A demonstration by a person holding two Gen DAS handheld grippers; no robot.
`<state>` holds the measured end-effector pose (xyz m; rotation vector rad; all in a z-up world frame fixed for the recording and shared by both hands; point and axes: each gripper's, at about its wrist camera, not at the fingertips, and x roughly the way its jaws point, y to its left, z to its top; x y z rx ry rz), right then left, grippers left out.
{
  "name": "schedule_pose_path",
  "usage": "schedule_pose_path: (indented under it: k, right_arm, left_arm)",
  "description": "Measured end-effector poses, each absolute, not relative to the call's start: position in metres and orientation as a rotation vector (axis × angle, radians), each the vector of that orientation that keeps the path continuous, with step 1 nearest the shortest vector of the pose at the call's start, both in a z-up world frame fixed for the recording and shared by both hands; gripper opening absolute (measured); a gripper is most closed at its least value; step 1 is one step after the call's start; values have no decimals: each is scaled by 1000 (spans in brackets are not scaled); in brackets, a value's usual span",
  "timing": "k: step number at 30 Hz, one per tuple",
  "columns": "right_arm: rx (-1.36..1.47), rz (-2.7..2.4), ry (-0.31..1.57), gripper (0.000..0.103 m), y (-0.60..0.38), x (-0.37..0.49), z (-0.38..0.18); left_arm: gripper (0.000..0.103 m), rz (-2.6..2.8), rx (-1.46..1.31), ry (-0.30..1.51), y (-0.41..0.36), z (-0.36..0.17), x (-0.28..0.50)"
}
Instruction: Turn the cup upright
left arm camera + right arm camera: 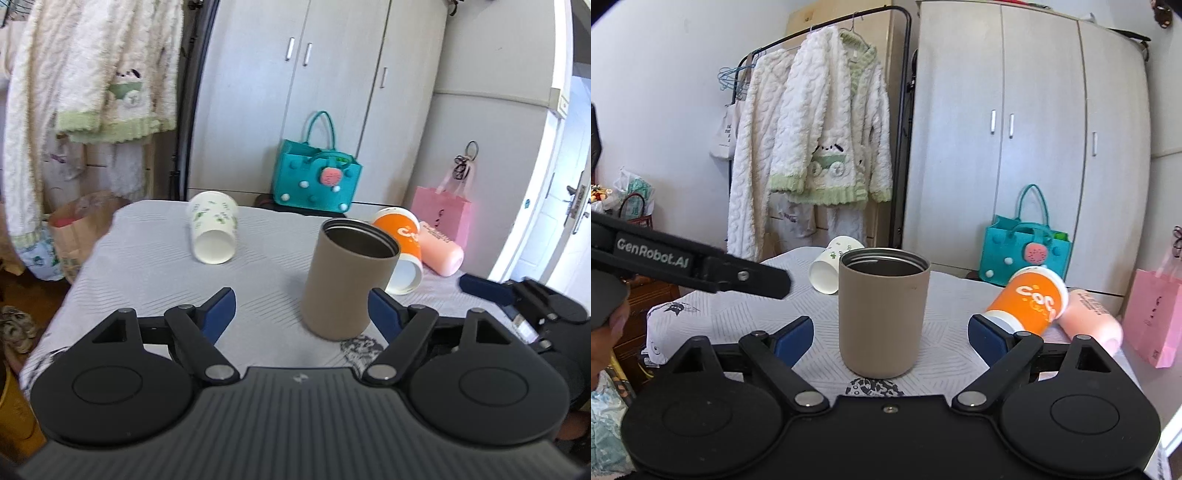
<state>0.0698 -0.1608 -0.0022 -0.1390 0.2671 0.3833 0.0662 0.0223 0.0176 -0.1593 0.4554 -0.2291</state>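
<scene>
A tan metal cup point(347, 277) stands upright, mouth up, on the white-clothed table point(147, 266); it also shows in the right wrist view point(882, 314). My left gripper point(303, 314) is open, the cup near its right finger, not touching. My right gripper point(890, 336) is open with the cup between its fingers, apart from both. A white cup with green print point(214, 232) point(831, 269) lies on its side at the far left. An orange cup point(402, 247) point(1027, 299) and a pink cup point(441, 251) point(1089, 317) lie on their sides at the right.
A teal bag point(316, 181) and a pink paper bag point(441, 210) stand behind the table by a grey wardrobe point(332, 74). White robes point(812, 155) hang on a rack at the left. The left gripper's arm point(687, 266) crosses the right wrist view.
</scene>
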Motion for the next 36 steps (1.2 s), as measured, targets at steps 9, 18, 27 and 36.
schedule_pose_path:
  k: [9, 18, 27, 36]
  right_arm:
    - [-113, 323, 253, 95, -175, 42, 10]
    - [-87, 234, 215, 97, -182, 19, 8]
    - [-21, 193, 192, 103, -190, 3, -5]
    - [-19, 118, 227, 103, -190, 4, -13]
  left_arm:
    - [81, -179, -157, 443, 29, 31, 32]
    - [86, -128, -144, 411, 26, 30, 6]
    - [103, -92, -57, 375, 10, 23, -9]
    - [103, -11, -31, 400, 9, 12, -11]
